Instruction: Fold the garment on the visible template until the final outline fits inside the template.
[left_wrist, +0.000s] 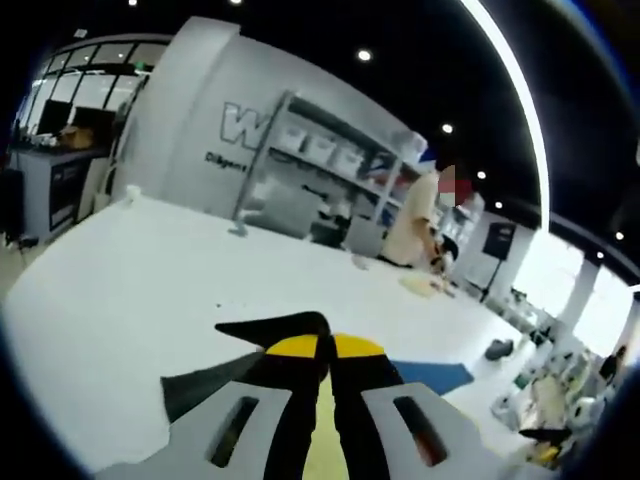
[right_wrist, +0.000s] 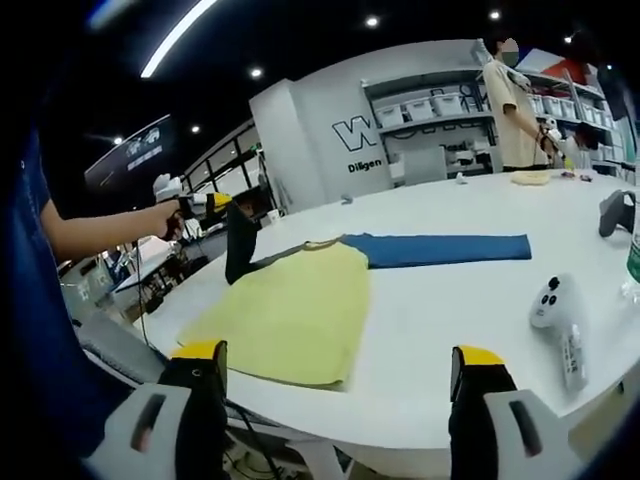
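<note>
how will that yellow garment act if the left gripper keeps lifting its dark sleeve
The yellow garment looks like thin, limp cloth: the dark sleeve pinched by the left gripper hangs in a fold. It will probably drape and sag rather than hold shape. Lying flat on the smooth white table, it may slide along when pulled.

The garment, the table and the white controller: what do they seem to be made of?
Garment: soft knit-like cloth, matte yellow with a blue sleeve and dark part; it lies limp and drapes from the left gripper.
Table: hard, smooth white top, probably laminate; faint sheen.
Controller: apparently moulded plastic, glossy white with dark buttons.
</note>
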